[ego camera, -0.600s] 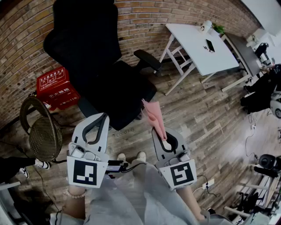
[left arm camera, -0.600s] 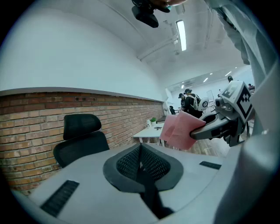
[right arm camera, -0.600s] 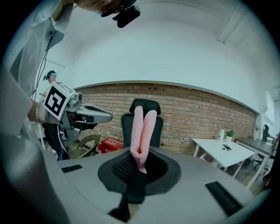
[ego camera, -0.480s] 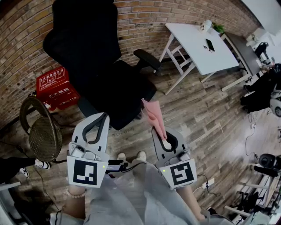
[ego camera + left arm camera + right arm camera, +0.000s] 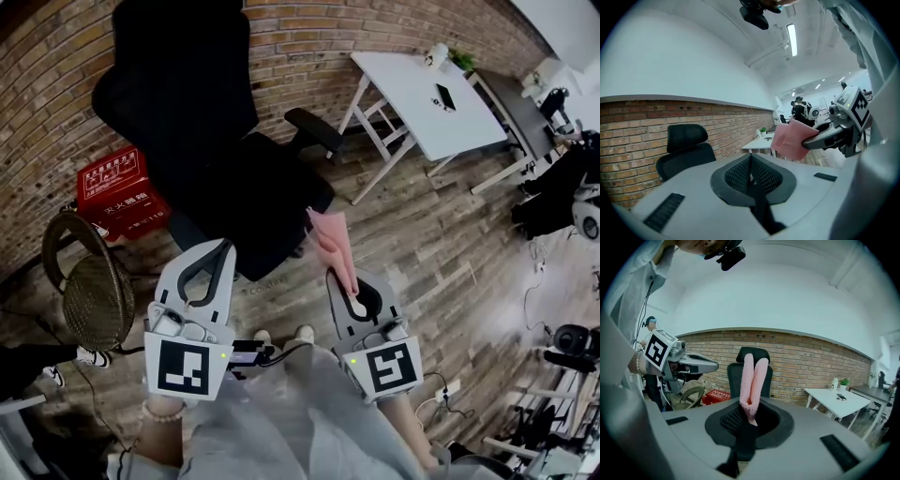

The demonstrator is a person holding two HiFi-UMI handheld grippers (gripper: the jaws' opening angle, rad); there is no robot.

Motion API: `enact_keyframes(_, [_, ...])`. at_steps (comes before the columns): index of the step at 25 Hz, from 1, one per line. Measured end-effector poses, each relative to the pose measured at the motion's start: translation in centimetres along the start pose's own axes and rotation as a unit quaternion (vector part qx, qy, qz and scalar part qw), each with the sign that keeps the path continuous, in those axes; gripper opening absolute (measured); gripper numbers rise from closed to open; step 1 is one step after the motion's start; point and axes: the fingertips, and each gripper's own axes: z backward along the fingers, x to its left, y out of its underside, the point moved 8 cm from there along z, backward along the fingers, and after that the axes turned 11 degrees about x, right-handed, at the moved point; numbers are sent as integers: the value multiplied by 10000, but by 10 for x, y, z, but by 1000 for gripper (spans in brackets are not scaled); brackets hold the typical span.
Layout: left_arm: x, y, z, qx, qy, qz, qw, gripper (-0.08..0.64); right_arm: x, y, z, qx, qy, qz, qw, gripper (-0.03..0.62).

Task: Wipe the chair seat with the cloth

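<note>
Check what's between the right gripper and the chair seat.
Only the pink cloth, clamped in the right gripper and sticking out toward the chair seat. Nothing else lies there in the head view or the right gripper view.

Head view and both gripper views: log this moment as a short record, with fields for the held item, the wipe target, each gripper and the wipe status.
held item: pink cloth, folded, standing up out of the right gripper's jaws
target: black chair seat, ahead of both grippers
right gripper: jaws clamped on the pink cloth
left gripper: jaws together, nothing between them
wipe status: not begun; the cloth is in the air and no contact with the seat is seen
nearby: red crate, white table
</note>
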Motion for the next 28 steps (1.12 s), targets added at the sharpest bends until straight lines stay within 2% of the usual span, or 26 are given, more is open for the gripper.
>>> enact_keyframes(4, [6,1,7,-63,-32,-101,9999,18,5,0,1,23,132,-18,9999,54])
enact_keyframes(10, [19,7,7,-35,-174,275,9995,18,4,-3,-8,90,214,17,9997,54])
enact_keyframes(15, [24,6,-8,31,-242,-20,9997,18,-11,-6,-24,160,233,10,9996,54])
enact_keyframes(18, [26,5,-26,112,-328,93,9994,18,-28,-9,-39,59,126,1,9999,54])
enact_keyframes(22, [31,-8,-62,211,-377,-237,9988,18,-62,-10,-67,-195,-41,-41,9998,54])
enact_keyframes(26, [37,-19,-103,227,-502,265,9981,18,-101,-20,-96,-240,-178,16,9996,54])
enact_keyframes(28, [41,-27,-126,321,-550,156,9978,18,-124,-28,-110,-294,-253,63,9992,54])
